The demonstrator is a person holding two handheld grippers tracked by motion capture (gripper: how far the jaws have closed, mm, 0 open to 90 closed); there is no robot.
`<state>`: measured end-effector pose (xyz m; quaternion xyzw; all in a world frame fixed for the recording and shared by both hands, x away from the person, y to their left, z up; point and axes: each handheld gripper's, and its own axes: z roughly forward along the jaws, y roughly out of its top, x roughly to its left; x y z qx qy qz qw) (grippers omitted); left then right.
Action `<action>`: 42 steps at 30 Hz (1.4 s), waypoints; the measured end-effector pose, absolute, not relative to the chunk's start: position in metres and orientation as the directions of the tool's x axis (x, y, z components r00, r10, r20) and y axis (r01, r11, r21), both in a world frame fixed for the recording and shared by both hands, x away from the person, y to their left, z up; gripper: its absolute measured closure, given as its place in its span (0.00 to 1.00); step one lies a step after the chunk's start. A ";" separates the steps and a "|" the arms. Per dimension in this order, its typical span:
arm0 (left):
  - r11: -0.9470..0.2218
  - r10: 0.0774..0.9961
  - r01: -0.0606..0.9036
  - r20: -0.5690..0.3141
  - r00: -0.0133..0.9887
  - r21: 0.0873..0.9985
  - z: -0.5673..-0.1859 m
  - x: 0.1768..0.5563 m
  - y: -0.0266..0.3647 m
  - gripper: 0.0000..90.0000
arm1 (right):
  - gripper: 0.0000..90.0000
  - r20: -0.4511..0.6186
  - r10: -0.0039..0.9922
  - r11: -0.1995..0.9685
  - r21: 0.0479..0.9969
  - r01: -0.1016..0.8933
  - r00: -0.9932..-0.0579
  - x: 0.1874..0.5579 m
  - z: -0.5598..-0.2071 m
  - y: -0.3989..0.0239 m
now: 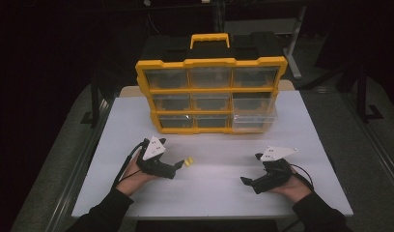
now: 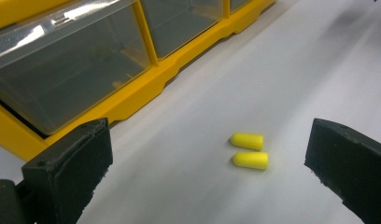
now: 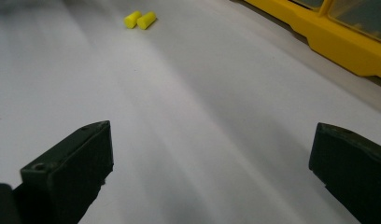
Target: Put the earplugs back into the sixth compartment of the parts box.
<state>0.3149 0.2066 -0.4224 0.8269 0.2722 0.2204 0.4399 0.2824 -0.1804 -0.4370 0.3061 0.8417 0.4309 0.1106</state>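
The 2 yellow earplugs (image 1: 188, 162) lay side by side on the white table (image 1: 219, 193), touching or almost touching each other, a little in front of the yellow drawer cabinet (image 1: 212, 94) and well apart from its bottom row of clear drawers. The left gripper (image 1: 178, 166) was clearly the nearer one: in the high view its tips stood just beside the earplugs, which lay straight ahead of it, toward the middle of the table. In the left gripper view the jaws stood wide apart and held nothing, and the earplugs (image 2: 248, 150) sat between them but closer to the right jaw, with their long axes running across the view, roughly from one jaw toward the other. So my judgement was that a closing of the jaws would press the earplugs on their ends, unless the hand turned first. The right gripper (image 1: 248, 182) rested farther off, also wide and holding nothing, and in the right gripper view the earplugs (image 3: 139, 19) appeared far ahead, toward the left.
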 end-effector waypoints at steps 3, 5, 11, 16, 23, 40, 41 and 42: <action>-0.450 0.650 0.278 0.098 0.754 0.849 -0.422 0.316 0.209 0.00 | 0.00 0.078 0.610 0.441 0.793 0.420 -0.788 0.282 -0.437 -0.180; -0.454 0.650 0.281 0.098 0.754 0.845 -0.423 0.316 0.210 0.00 | 0.00 0.078 0.610 0.441 0.793 0.420 -0.788 0.282 -0.437 -0.180; -0.445 0.653 0.299 0.077 0.753 0.844 -0.424 0.316 0.216 0.00 | 0.00 0.079 0.612 0.439 0.794 0.421 -0.787 0.283 -0.437 -0.181; -0.442 0.656 0.301 0.076 0.751 0.845 -0.424 0.313 0.223 0.00 | 0.00 0.082 0.612 0.438 0.793 0.424 -0.786 0.283 -0.437 -0.181; -0.423 0.666 0.302 0.068 0.743 0.854 -0.423 0.308 0.235 0.00 | 0.00 0.083 0.613 0.438 0.792 0.425 -0.786 0.283 -0.437 -0.181; -0.361 0.679 0.301 0.027 0.733 0.882 -0.423 0.287 0.269 0.00 | 0.00 0.105 0.621 0.433 0.780 0.452 -0.776 0.286 -0.439 -0.176; -0.357 0.680 0.306 0.021 0.733 0.882 -0.423 0.286 0.269 0.00 | 0.00 0.105 0.622 0.433 0.780 0.453 -0.776 0.286 -0.439 -0.176; -0.356 0.678 0.305 0.019 0.735 0.883 -0.423 0.285 0.269 0.00 | 0.00 0.106 0.622 0.434 0.778 0.454 -0.775 0.286 -0.439 -0.176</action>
